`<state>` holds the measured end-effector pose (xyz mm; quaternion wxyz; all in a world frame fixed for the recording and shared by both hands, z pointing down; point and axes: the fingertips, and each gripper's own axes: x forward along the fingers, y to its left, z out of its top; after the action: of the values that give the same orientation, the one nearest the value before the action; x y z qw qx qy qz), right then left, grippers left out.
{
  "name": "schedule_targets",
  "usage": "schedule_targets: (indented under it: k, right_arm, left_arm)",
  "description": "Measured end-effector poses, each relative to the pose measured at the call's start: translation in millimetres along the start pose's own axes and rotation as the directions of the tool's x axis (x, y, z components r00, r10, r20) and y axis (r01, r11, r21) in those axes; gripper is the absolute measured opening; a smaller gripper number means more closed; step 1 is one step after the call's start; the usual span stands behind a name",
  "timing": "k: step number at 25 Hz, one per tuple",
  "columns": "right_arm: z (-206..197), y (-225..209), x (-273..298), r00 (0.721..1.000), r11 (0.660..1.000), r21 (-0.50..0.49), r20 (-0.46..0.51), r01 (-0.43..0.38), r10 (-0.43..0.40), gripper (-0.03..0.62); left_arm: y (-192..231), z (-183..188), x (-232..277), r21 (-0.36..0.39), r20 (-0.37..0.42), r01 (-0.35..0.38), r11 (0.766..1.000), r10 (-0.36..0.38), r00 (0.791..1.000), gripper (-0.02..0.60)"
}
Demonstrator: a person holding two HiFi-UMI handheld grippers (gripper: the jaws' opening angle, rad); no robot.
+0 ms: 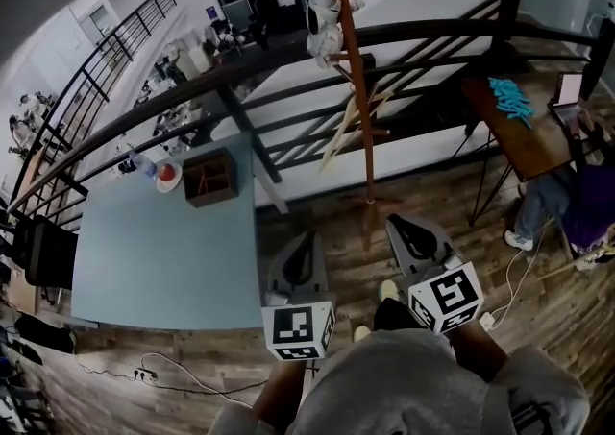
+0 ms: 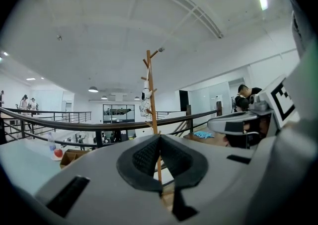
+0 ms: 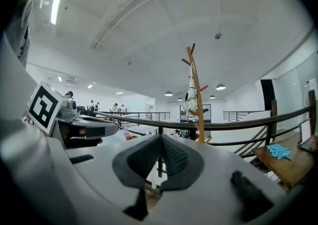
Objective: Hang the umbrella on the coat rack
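The wooden coat rack (image 1: 352, 78) stands on the plank floor just ahead of me, in front of the railing. A white figure-like item (image 1: 324, 25) hangs from its upper pegs. A long pale stick-like thing (image 1: 348, 133), possibly the folded umbrella, leans against the rack's lower part. My left gripper (image 1: 307, 234) and right gripper (image 1: 397, 220) are held side by side short of the rack's foot, both shut with nothing in them. In the left gripper view the gripper (image 2: 160, 137) points at the rack (image 2: 150, 95). In the right gripper view the gripper (image 3: 160, 137) has the rack (image 3: 197, 100) slightly to its right.
A pale blue table (image 1: 163, 251) stands at the left with a brown box (image 1: 209, 179), a bottle and a red item. A dark railing (image 1: 240, 68) runs behind the rack. At the right is a wooden desk (image 1: 524, 140) with a blue thing and a seated person (image 1: 577, 203). Cables lie on the floor.
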<state>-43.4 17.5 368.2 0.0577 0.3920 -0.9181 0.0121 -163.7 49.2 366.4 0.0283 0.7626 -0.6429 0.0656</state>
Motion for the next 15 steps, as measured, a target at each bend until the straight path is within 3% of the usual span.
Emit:
schedule_targets:
  k: [6,15]
  right_arm:
    - [-6.4,2.0,-12.1,1.0,1.0,0.001,-0.01,-0.006,0.006,0.025]
    - [-13.9,-35.2,-13.8,0.999,0.999,0.017,-0.005,0.036,-0.036,0.025]
  left_arm:
    - [-12.4,-0.4,-9.7,0.006,0.001,0.021,1.0,-0.021,1.0,0.017]
    - [-12.0,5.7,7.0,0.032,0.029,0.001,0.999,-0.002,1.0,0.017]
